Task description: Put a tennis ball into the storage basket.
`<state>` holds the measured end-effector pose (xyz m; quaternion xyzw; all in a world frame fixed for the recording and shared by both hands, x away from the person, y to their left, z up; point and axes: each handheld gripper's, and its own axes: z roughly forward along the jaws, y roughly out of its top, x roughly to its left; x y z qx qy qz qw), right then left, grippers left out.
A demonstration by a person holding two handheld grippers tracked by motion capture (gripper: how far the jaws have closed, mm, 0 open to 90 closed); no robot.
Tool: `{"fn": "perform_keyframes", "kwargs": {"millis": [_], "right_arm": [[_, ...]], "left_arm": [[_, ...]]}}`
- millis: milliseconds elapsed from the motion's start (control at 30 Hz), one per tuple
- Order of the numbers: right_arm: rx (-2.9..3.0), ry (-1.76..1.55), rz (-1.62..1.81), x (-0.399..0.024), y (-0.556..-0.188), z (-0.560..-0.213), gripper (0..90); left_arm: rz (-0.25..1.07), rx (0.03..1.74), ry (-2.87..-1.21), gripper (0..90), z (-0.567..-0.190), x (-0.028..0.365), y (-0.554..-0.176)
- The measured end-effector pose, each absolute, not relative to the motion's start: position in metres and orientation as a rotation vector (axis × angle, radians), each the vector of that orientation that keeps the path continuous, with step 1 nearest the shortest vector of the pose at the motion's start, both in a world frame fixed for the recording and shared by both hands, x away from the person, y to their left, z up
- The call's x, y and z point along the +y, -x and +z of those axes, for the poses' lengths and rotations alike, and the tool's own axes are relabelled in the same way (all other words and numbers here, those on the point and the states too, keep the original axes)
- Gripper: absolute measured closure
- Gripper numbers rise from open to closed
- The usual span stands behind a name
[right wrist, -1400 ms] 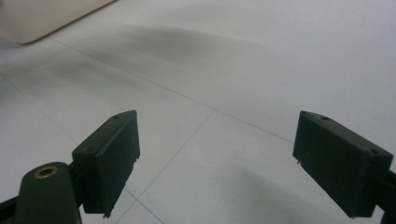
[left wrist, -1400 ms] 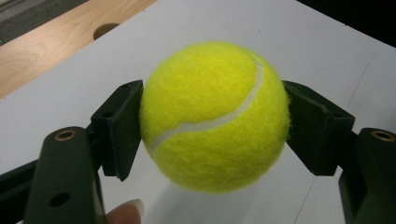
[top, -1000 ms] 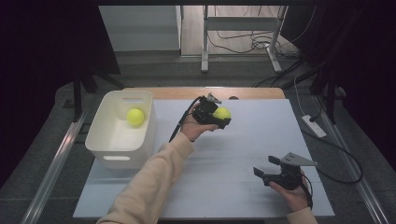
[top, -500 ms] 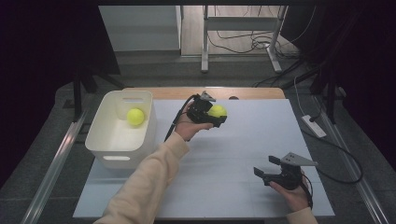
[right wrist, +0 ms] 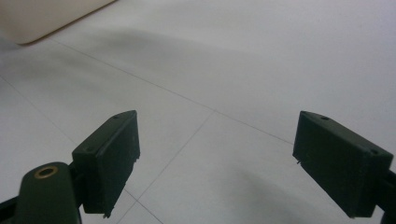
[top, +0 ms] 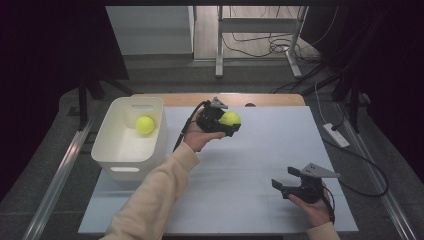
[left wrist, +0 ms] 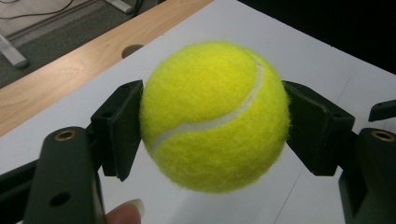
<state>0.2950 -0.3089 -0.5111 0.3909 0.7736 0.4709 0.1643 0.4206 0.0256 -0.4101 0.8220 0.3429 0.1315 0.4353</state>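
My left gripper (top: 231,121) is shut on a yellow tennis ball (top: 230,118), held above the far middle of the white mat (top: 250,165). In the left gripper view the ball (left wrist: 214,115) sits squeezed between both black jaws, and a fingertip shows at the bottom edge. A second tennis ball (top: 145,125) lies inside the white bin (top: 107,150) at the left. My right gripper (top: 284,186) stands open low over the mat's near right part, and in the right gripper view (right wrist: 217,161) nothing lies between its jaws.
A strip of wooden table (top: 270,99) with a round hole runs beyond the mat's far edge. A white power strip (top: 336,135) and cables lie on the floor to the right. Metal rails (top: 55,175) flank the table.
The left gripper with its ball has shifted slightly leftward, toward the bin. The right gripper has stayed in place.
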Motion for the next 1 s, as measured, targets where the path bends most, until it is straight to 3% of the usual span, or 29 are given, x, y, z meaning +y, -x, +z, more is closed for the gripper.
{"fn": "perform_keyframes", "kwargs": {"millis": [1000], "right_arm": [[2.205, -1.111, 1.343, -0.308, -0.295, -0.512, 14.4]], "left_arm": [[0.365, 0.861, -1.976, 27.1, -0.39, 0.054, -0.405]]}}
